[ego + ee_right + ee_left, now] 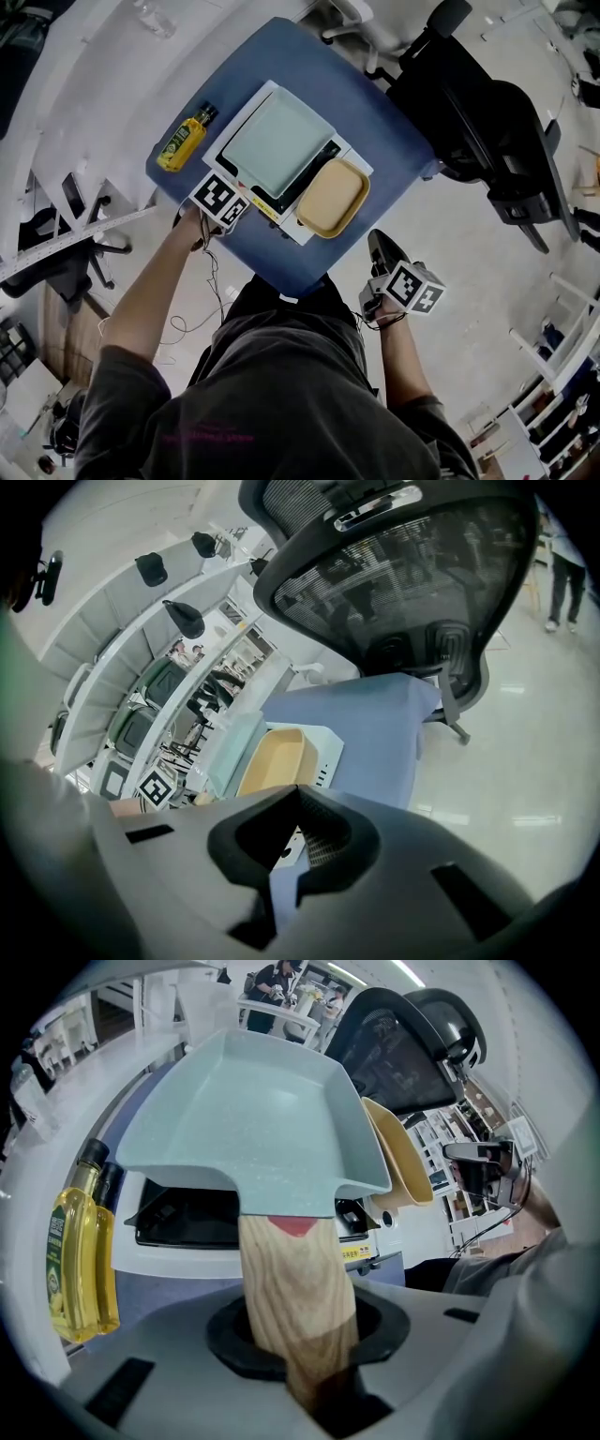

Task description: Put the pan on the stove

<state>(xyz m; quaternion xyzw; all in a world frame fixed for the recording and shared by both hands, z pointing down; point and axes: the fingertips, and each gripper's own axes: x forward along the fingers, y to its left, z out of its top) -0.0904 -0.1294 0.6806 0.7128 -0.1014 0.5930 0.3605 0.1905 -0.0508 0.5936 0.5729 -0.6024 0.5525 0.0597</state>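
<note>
A pale green square pan (277,141) (253,1110) lies over the black top of the white stove (314,171) (187,1218) on the blue table (375,122). Its wooden handle (295,1279) points toward me and runs between the jaws of my left gripper (228,192) (305,1335). The jaws stand a little apart, with a dark gap beside the handle. My right gripper (379,242) (300,846) hangs off the table's near right corner, shut and empty, pointing toward the table.
A tan pan (331,197) (398,1162) (272,761) sits on the stove's right side, next to the green one. A yellow oil bottle (183,141) (80,1251) lies left of the stove. Black office chairs (487,131) (412,574) stand beyond the table.
</note>
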